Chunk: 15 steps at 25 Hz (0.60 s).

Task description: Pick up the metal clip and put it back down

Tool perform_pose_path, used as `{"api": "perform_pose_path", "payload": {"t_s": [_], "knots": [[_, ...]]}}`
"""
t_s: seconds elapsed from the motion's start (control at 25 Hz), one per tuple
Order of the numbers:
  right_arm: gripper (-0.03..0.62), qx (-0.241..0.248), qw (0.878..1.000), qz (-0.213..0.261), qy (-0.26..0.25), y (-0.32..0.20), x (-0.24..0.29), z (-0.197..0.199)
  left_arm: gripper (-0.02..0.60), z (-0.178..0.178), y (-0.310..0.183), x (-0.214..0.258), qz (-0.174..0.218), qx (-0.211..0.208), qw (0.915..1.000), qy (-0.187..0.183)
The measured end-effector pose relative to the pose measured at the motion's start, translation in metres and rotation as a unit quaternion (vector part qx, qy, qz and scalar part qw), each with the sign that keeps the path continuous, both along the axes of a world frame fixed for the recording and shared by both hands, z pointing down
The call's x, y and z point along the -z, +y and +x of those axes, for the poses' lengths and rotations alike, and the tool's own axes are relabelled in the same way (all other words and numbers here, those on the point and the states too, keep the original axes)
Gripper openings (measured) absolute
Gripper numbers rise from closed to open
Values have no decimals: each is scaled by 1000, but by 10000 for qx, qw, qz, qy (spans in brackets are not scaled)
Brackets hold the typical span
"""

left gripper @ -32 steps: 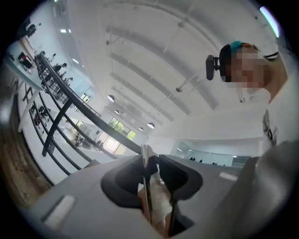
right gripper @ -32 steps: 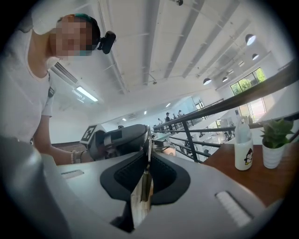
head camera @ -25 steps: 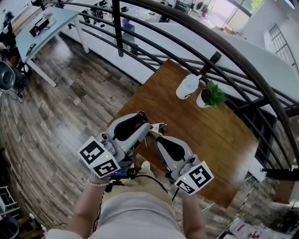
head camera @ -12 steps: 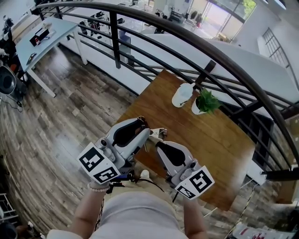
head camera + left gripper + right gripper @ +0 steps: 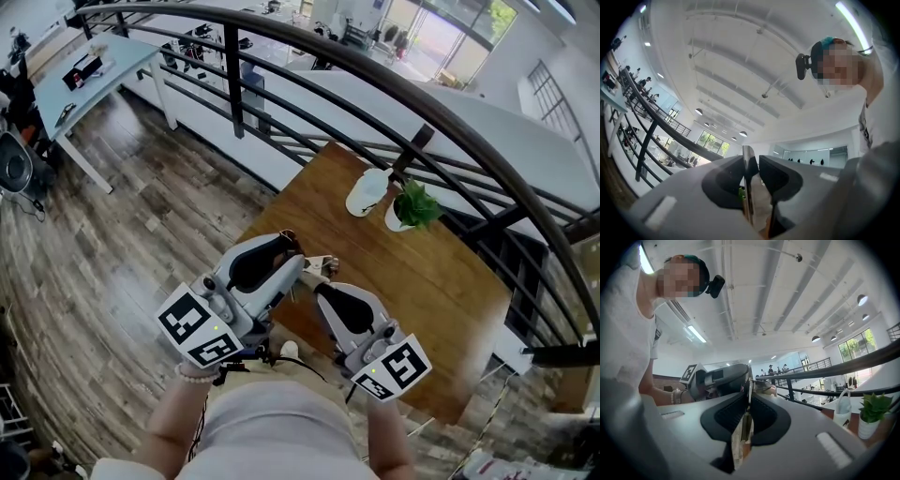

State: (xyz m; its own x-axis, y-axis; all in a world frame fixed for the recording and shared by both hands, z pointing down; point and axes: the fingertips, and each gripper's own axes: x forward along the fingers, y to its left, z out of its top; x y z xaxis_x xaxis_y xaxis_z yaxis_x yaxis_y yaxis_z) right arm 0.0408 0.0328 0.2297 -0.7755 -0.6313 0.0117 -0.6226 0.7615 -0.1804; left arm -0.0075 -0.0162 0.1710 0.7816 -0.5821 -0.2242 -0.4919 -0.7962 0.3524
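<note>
The metal clip point(image 5: 320, 264) is off the desk point(image 5: 441, 272), hanging in the air above its near left corner and pinched between your two claws. In the left gripper view it shows as a thin bright strip point(image 5: 748, 171) standing upright between narrow jaws. In the right gripper view the same kind of strip point(image 5: 749, 391) sits between that claw's dark pads, which are also nearly together.

So the left claw point(image 5: 300, 263) and the right claw point(image 5: 320, 283) each have a thin blade of the clip, and both point roughly level, close to each other.

The main risk, as I judge it, is the grip itself. Smooth metal on a narrow edge can slide out if you twist one claw against the other or pull them apart unevenly. In the left gripper view the strip seems to lie against one pad with a sliver of gap at the other, so that side looks like the weaker hold.

The second risk is where it would land. You are over the corner of the desk, with the wooden floor point(image 5: 141, 216) right beside and below, so a slip here could send the clip over the edge. Come further in over the wood before lowering.

The white container point(image 5: 366, 192) and the small potted plant point(image 5: 413, 204) stand well apart at the far side, so they are unlikely to be struck.
</note>
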Motion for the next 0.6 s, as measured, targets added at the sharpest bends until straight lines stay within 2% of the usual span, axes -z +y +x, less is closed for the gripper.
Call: {"api": "perform_pose_path", "payload": {"t_s": [0.6], "knots": [[55,-51,9997,-181,136,1,-12,-3,103,0,-3,-14,-163,-14,9998,-124]]}}
